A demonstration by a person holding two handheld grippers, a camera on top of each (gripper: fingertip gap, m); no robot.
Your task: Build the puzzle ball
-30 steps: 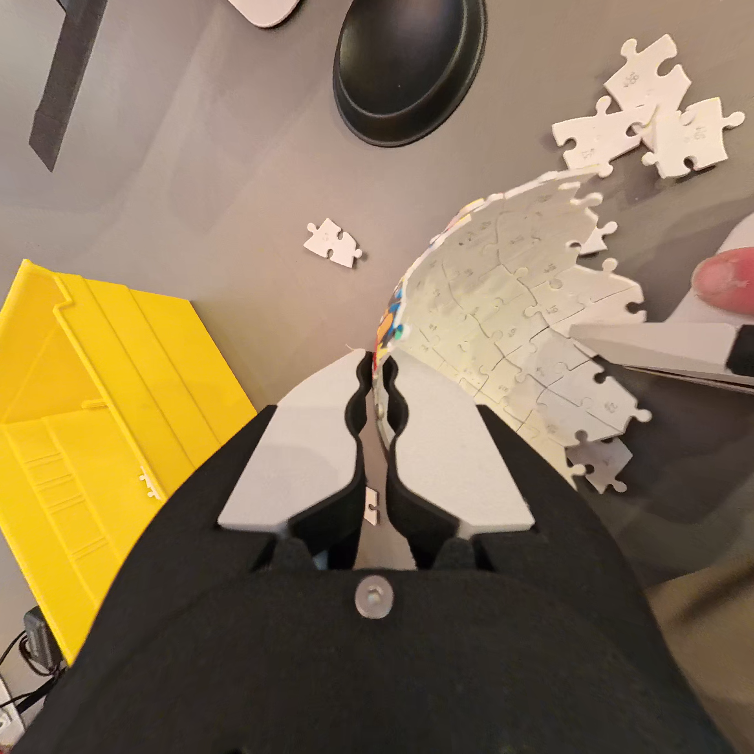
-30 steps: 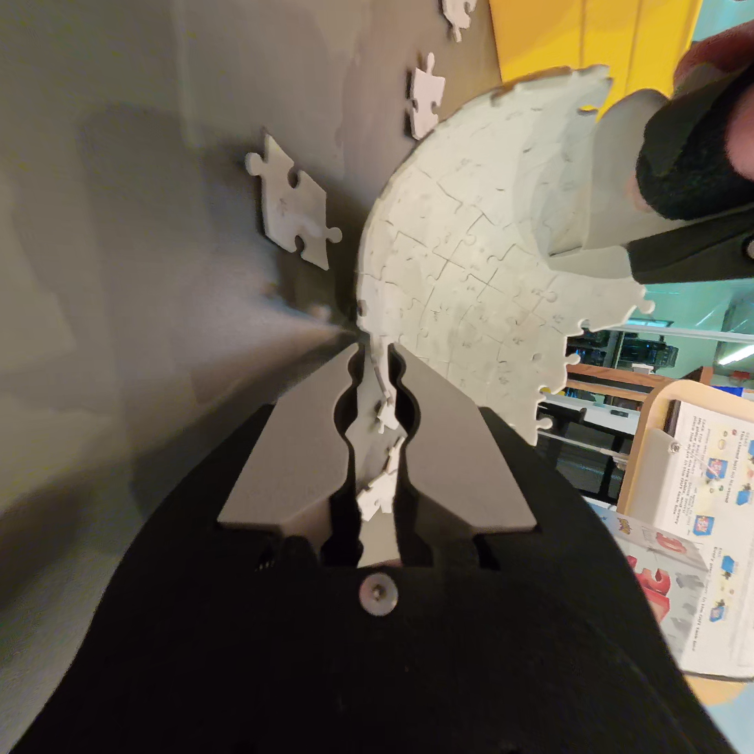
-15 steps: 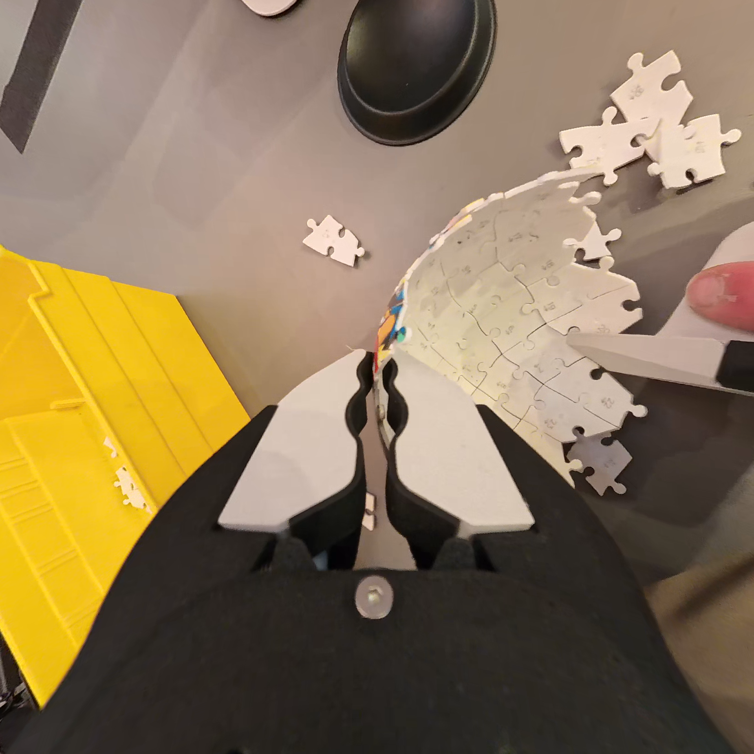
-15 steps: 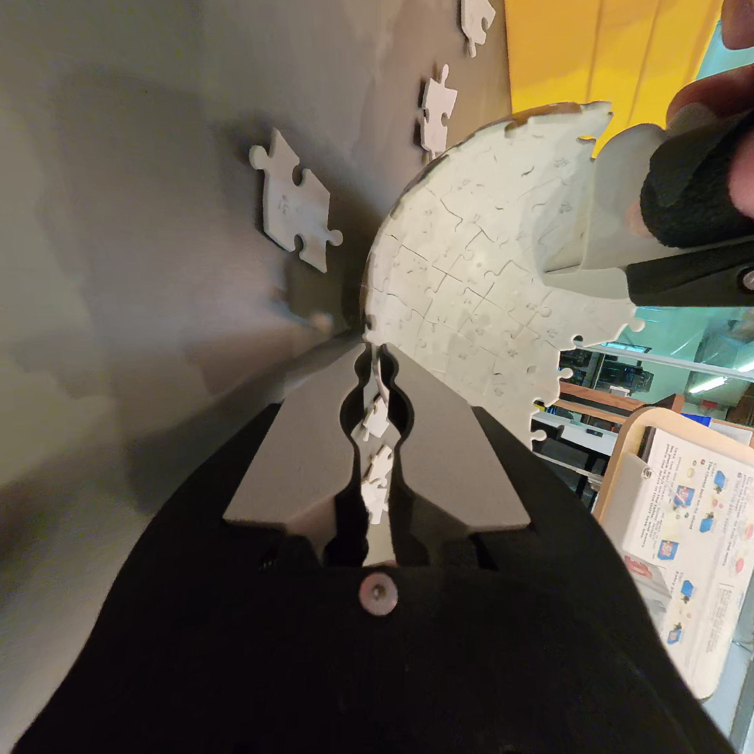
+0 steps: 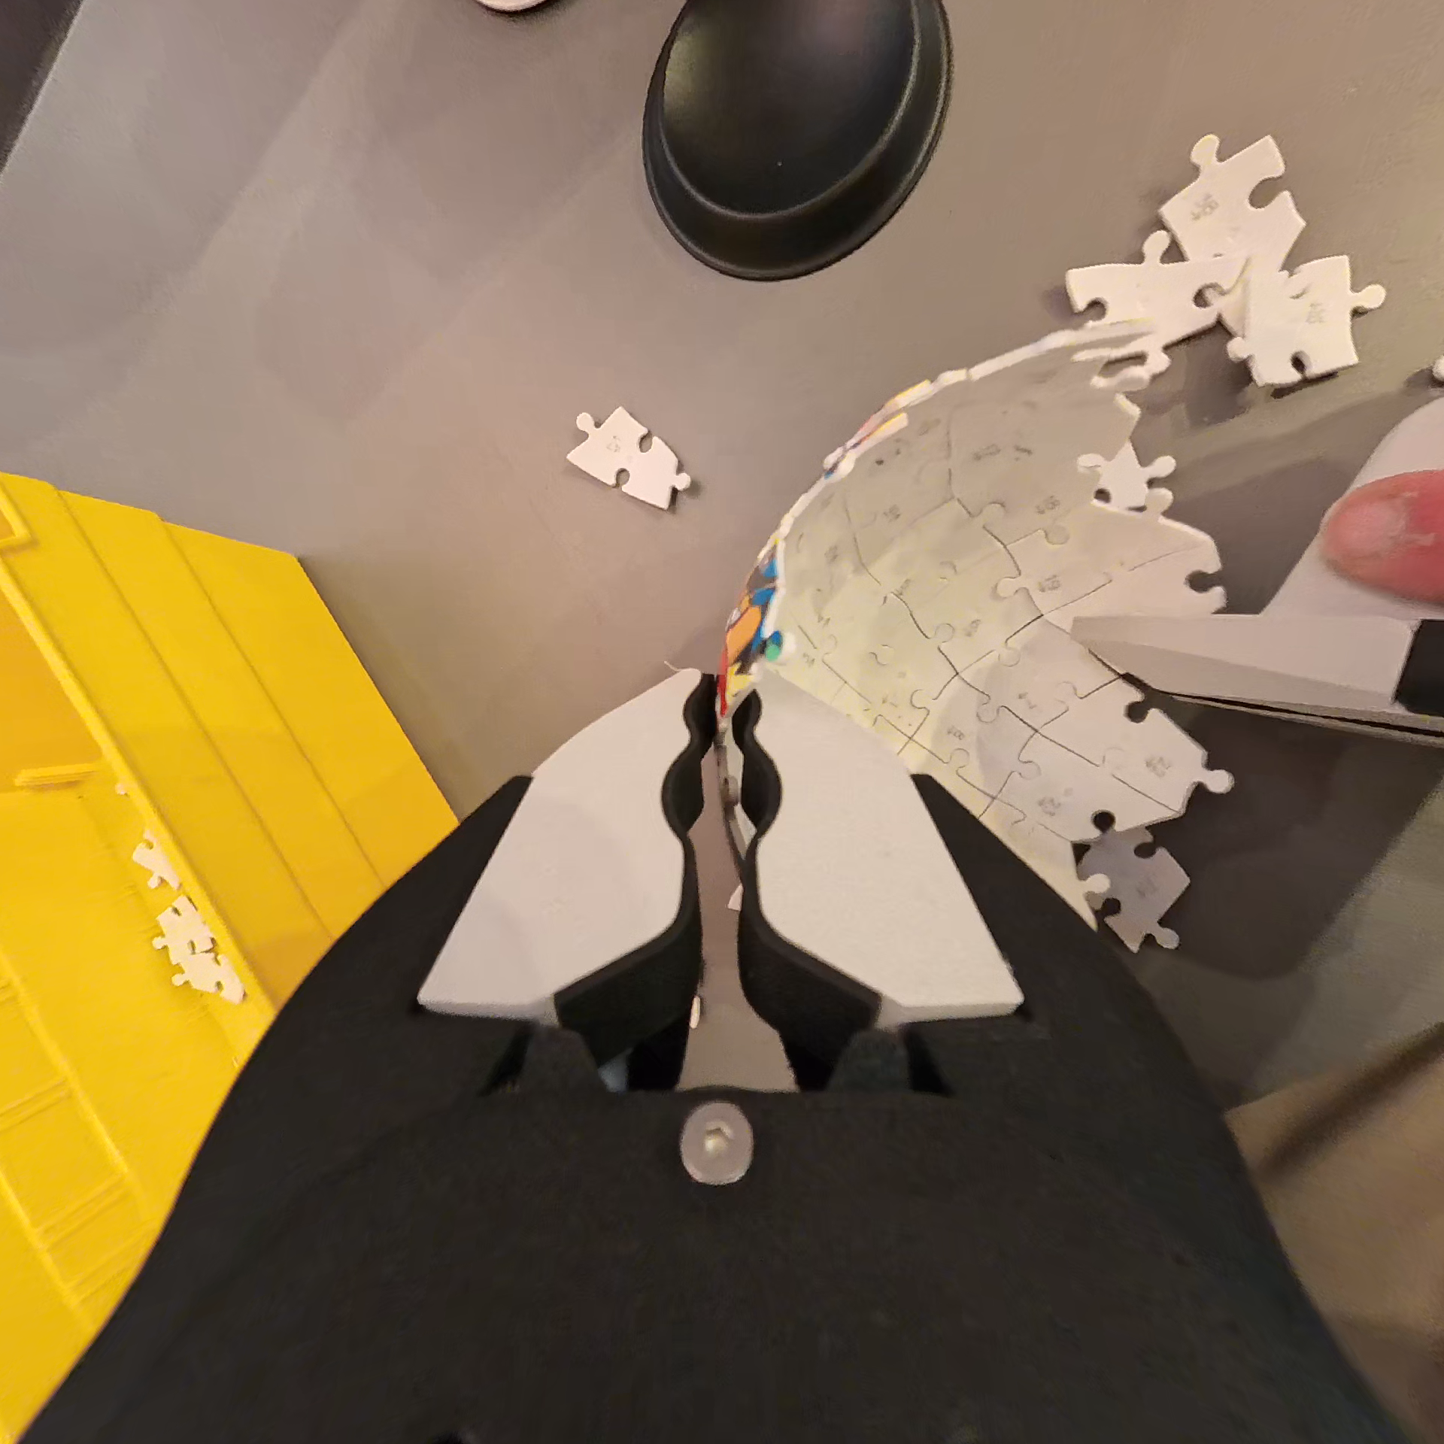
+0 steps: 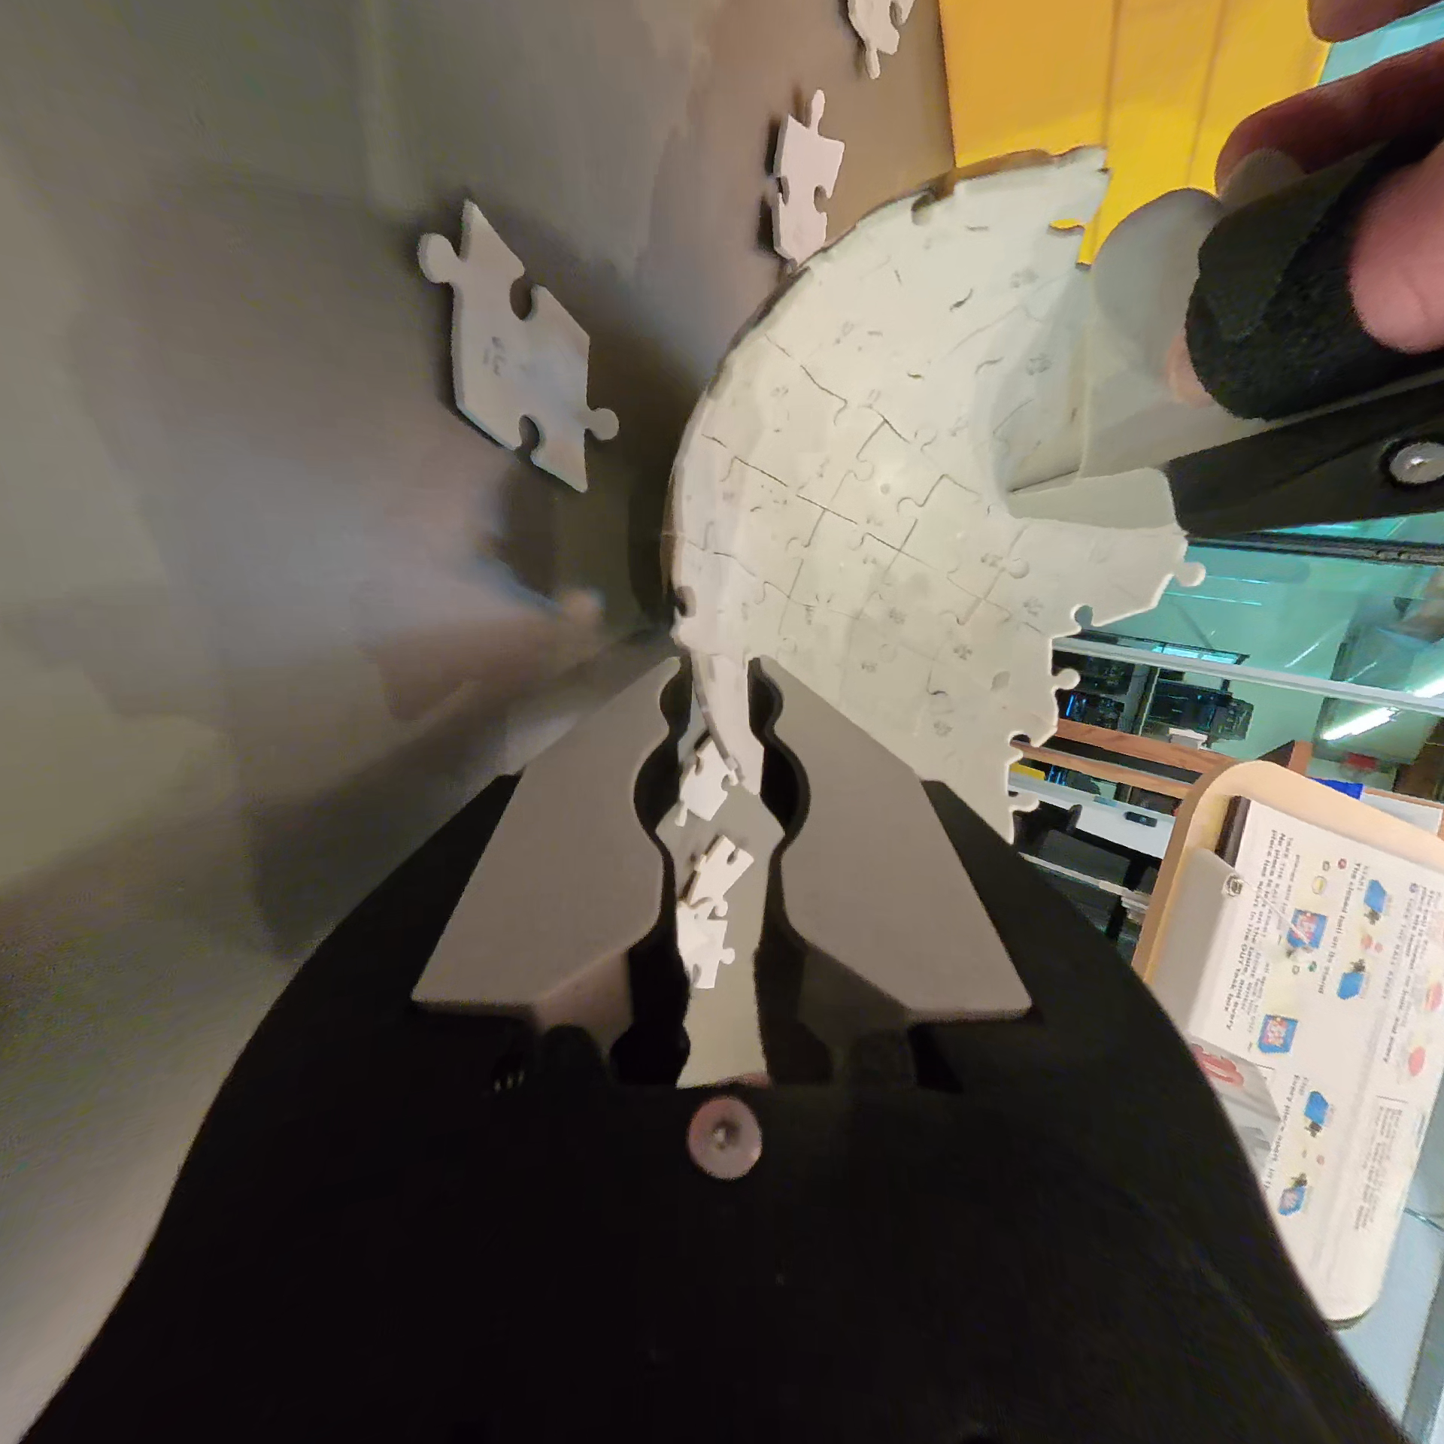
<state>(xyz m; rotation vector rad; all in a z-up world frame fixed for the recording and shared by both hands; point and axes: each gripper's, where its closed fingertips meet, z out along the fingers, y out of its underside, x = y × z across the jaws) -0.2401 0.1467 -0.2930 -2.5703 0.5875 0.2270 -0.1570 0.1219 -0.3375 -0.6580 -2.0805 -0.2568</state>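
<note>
The puzzle ball is a partly built curved shell [image 5: 977, 625], white inside with a coloured print on its outer edge. My left gripper [image 5: 723, 688] is shut on the shell's near rim. My right gripper [image 6: 715, 672] is shut on another part of the rim; the shell [image 6: 875, 500] fills that view. The right gripper's finger [image 5: 1250, 664] shows at the shell's right side in the left wrist view, with a person's fingertip [image 5: 1391, 539] on it. The left gripper [image 6: 1133, 375] shows at the upper right in the right wrist view. The shell is held above the grey table [image 5: 391, 312].
Loose white pieces lie on the table: one [image 5: 629, 457] left of the shell, a cluster [image 5: 1219, 266] behind it, one [image 5: 1137, 891] under its edge. A black dome stand [image 5: 797, 133] sits at the back. A yellow bin [image 5: 156, 781] holds several pieces. An instruction sheet [image 6: 1328, 1016] is at right. Tip to tip, the grippers are about 10 cm apart.
Both grippers keep their hold on the shell. The shell has tilted a little and the left view has drifted right, so the yellow bin slid toward the left edge.
</note>
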